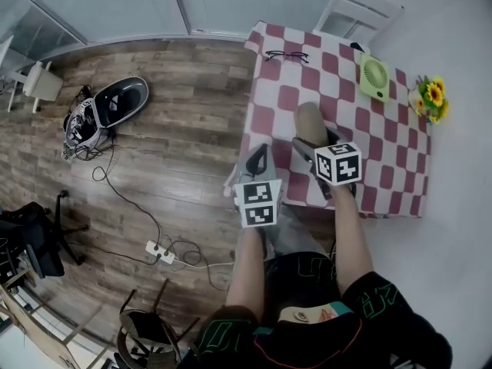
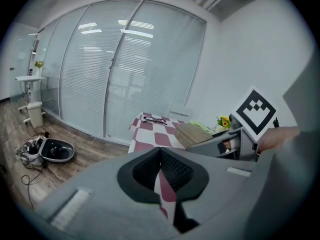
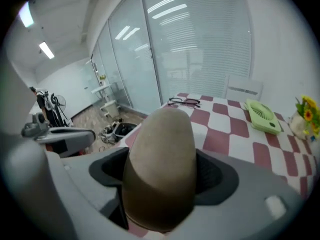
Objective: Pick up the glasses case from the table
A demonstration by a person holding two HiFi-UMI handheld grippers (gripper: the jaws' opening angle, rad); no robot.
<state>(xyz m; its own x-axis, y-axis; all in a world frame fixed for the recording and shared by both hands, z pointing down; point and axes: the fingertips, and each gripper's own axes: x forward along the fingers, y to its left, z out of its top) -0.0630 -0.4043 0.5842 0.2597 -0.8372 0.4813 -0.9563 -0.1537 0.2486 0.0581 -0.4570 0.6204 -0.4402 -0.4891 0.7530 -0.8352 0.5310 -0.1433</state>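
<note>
The tan, rounded glasses case is clamped between the jaws of my right gripper, above the near left part of the red-and-white checked table. It fills the middle of the right gripper view, case, with a dark pad pressed on each side. My left gripper hangs just off the table's left edge, shut and empty. From the left gripper view the case shows to the right, in the other gripper's hold.
A pair of black glasses lies at the table's far left corner. A green fan and a pot of yellow flowers sit at the far right. A white chair stands behind. Cables and a power strip lie on the wood floor.
</note>
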